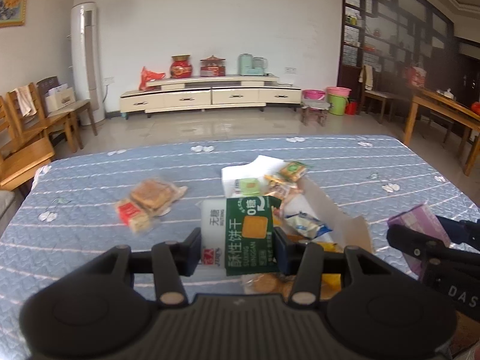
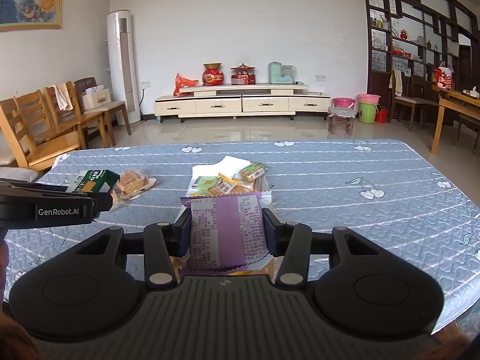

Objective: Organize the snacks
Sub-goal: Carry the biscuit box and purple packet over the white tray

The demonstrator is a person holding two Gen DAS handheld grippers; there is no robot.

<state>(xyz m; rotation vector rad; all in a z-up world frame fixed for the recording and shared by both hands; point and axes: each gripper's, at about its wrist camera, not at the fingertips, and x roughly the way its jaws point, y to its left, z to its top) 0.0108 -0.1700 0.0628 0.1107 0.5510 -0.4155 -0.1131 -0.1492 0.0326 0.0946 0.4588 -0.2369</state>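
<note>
Above the blue-quilted table [image 2: 345, 180], left gripper [image 1: 237, 241] jaws clamp the green biscuit pack [image 1: 249, 234] lengthwise, nearer the loose cracker packets [image 1: 150, 202]; right gripper [image 2: 228, 232] jaws clamp the purple snack packet [image 2: 228, 228].

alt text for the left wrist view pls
The left gripper is shut on a green-and-white biscuit packet above a blue quilted table. Beyond lie an open box of mixed snacks and two wrapped cakes; the right gripper holds a purple packet.

free: bedspread [image 2: 345, 186] right side lay bare | blocked: snack pile [image 2: 228, 180] centre, wafer packs [image 1: 150, 204] left
</note>
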